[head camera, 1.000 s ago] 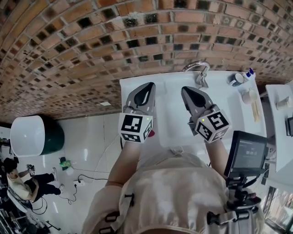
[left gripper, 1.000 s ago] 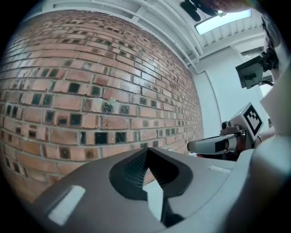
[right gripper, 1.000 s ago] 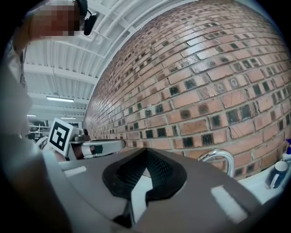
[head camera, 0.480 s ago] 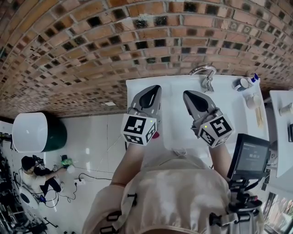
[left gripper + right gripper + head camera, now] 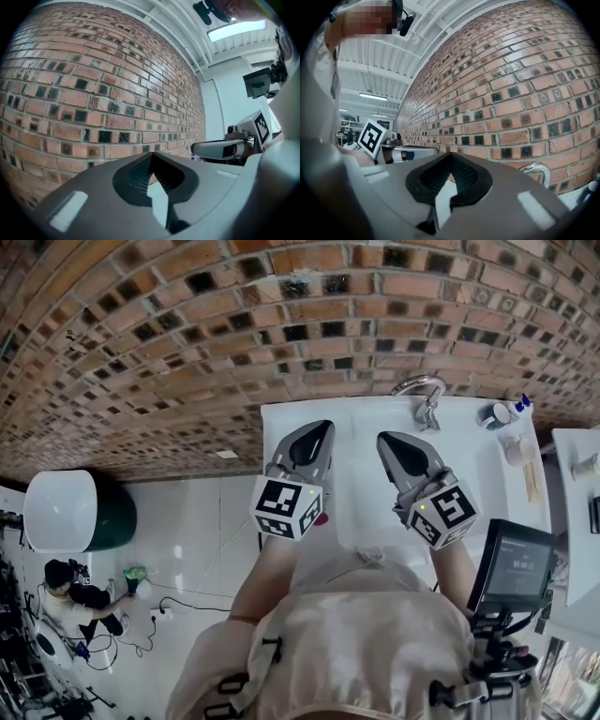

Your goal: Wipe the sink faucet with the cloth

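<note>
The chrome faucet [image 5: 419,390] arches at the back of the white sink top [image 5: 469,470], against the brick wall. It also shows as a chrome loop [image 5: 536,171] low on the right in the right gripper view. My left gripper [image 5: 320,426] and right gripper [image 5: 382,438] hover side by side over the sink top, both pointing level at the wall. Each has its jaws together at the tip with nothing between them. The right one is nearer the faucet, a little short of it. From the left gripper view I see the right gripper [image 5: 220,149] alongside. No cloth is in view.
A cup [image 5: 491,414], a blue-capped bottle [image 5: 518,401] and a light stick-like item [image 5: 523,474] sit at the sink top's right. A small monitor [image 5: 514,568] hangs at my right side. Down left stand a white and green tub [image 5: 70,512] and a crouching person [image 5: 67,604].
The head view has shifted a little, so the sink and faucet sit slightly lower and further right. Both grippers stay shut and side by side; the right one edged slightly.
</note>
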{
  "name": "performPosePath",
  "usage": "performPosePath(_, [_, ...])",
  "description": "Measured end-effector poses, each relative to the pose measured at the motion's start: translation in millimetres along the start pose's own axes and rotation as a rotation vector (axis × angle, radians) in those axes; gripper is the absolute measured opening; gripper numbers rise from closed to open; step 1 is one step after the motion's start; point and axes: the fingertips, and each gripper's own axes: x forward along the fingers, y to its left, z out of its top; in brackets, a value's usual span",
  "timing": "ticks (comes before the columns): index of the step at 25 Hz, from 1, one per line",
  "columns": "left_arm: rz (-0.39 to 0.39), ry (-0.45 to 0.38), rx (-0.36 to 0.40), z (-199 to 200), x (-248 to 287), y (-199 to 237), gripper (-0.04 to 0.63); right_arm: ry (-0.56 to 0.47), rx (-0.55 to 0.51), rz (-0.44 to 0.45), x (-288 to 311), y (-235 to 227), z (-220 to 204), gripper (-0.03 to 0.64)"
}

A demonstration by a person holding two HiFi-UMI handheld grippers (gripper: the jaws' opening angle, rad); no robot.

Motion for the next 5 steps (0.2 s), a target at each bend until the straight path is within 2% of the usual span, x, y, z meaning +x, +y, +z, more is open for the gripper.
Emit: performPosePath(5, [-0.016,0.008,-0.007,-0.7,-0.6,-0.8,0.003,0.001,0.002,-0.005,-1.7,1.4,-0.8,-0.012])
